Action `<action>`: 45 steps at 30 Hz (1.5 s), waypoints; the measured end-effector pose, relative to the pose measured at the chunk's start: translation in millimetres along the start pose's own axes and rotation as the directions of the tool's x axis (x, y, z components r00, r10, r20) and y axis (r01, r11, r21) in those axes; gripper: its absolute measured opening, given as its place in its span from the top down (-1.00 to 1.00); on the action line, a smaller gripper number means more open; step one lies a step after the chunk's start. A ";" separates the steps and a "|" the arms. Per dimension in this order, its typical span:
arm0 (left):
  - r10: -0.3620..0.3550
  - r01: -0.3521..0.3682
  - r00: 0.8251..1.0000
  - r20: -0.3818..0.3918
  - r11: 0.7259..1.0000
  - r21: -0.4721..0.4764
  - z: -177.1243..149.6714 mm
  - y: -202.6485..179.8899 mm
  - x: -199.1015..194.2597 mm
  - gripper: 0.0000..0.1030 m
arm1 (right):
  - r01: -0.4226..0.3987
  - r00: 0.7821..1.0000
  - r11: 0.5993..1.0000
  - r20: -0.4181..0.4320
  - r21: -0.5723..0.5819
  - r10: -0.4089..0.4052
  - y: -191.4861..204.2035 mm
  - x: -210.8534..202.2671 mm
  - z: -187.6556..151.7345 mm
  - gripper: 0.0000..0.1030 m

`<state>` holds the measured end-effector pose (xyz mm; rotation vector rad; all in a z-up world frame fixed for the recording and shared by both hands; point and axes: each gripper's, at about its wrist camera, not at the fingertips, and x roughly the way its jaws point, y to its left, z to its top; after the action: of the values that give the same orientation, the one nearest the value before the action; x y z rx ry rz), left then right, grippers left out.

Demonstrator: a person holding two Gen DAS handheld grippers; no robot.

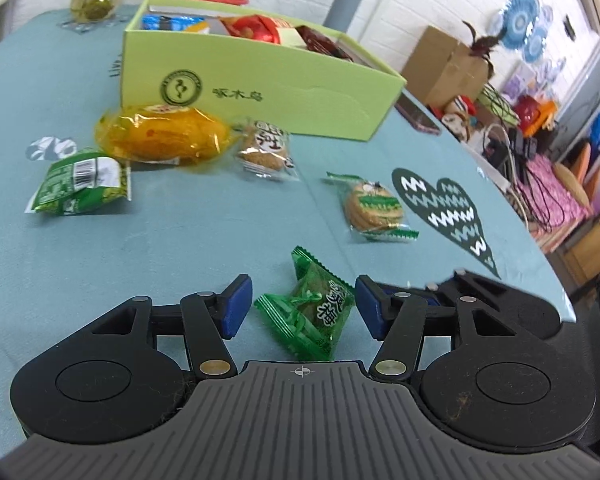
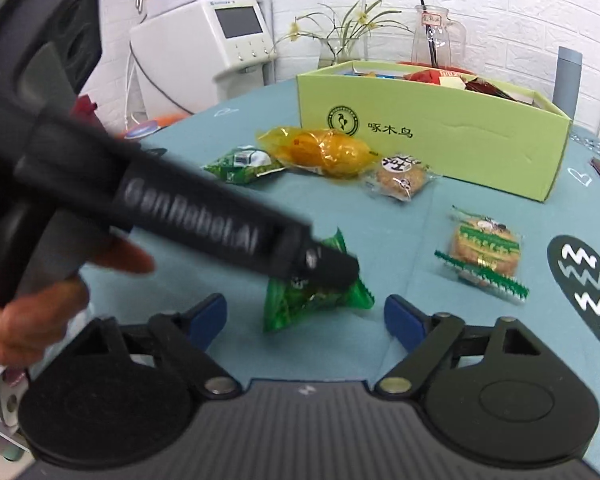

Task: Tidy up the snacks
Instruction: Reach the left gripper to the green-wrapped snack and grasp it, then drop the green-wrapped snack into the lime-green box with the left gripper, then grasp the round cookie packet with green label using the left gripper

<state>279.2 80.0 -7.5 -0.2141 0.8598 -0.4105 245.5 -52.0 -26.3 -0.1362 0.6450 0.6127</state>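
Between both grippers' spread jaws lies a green candy packet, the left gripper overlapping it, biscuits beyond.

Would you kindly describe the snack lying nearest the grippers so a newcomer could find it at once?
Start at the light green box on the teal tablecloth, then come toward the near edge, past the biscuit packets. There, between the left gripper fingers, lies a green translucent packet, the only snack puffed into a pyramid shape rather than flat.

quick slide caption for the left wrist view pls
Left hand-held gripper open around a green candy packet on the teal tablecloth, four wrapped snacks lying loose before the green snack box.
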 end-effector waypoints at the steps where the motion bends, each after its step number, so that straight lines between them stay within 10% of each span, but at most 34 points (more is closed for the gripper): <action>1: -0.001 0.001 1.000 -0.003 1.000 0.001 -2.4 1.0 1.0 0.20 | 0.002 1.000 1.000 -0.001 -0.015 -0.002 1.3 1.9 0.8 -0.63; 5: -0.043 0.043 0.999 0.005 0.999 -0.002 -12.4 9.0 -3.0 0.61 | -0.010 1.000 0.998 0.004 -0.067 0.010 5.5 0.1 1.7 0.04; 11: -0.085 0.087 0.996 0.027 0.993 -0.083 11.0 12.5 -8.7 0.82 | -0.017 0.999 0.997 0.033 -0.075 0.020 -3.8 -1.5 29.8 0.05; 20: -0.048 0.052 0.977 0.207 0.999 -0.015 150.8 12.5 -3.8 0.80 | 0.097 0.978 0.976 0.200 -0.197 -0.057 -49.5 33.3 152.2 -0.02; 27: 0.026 -0.023 0.988 0.154 1.000 -0.022 209.2 42.7 65.4 0.79 | 0.047 0.993 0.988 0.111 -0.150 -0.030 -96.7 106.1 188.4 -0.02; 31: 0.049 -0.049 0.991 0.125 0.999 -0.003 203.1 50.5 92.3 0.74 | 0.025 0.994 0.984 0.108 -0.176 -0.006 -96.9 120.2 182.1 -0.30; 36: 0.047 -0.051 0.977 0.209 0.999 0.016 201.7 39.0 67.2 0.22 | 0.043 0.986 0.983 0.168 -0.181 -0.012 -92.9 93.4 182.2 -0.78; 45: -0.030 0.006 0.938 0.344 0.997 0.071 151.4 -2.9 -24.0 -0.30 | 0.131 0.964 0.982 0.248 -0.133 -0.096 -75.5 -18.5 108.4 -0.81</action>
<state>381.0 90.6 106.7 -0.2225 0.4973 -0.4044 333.8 -89.9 66.2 -0.2324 0.3537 0.5551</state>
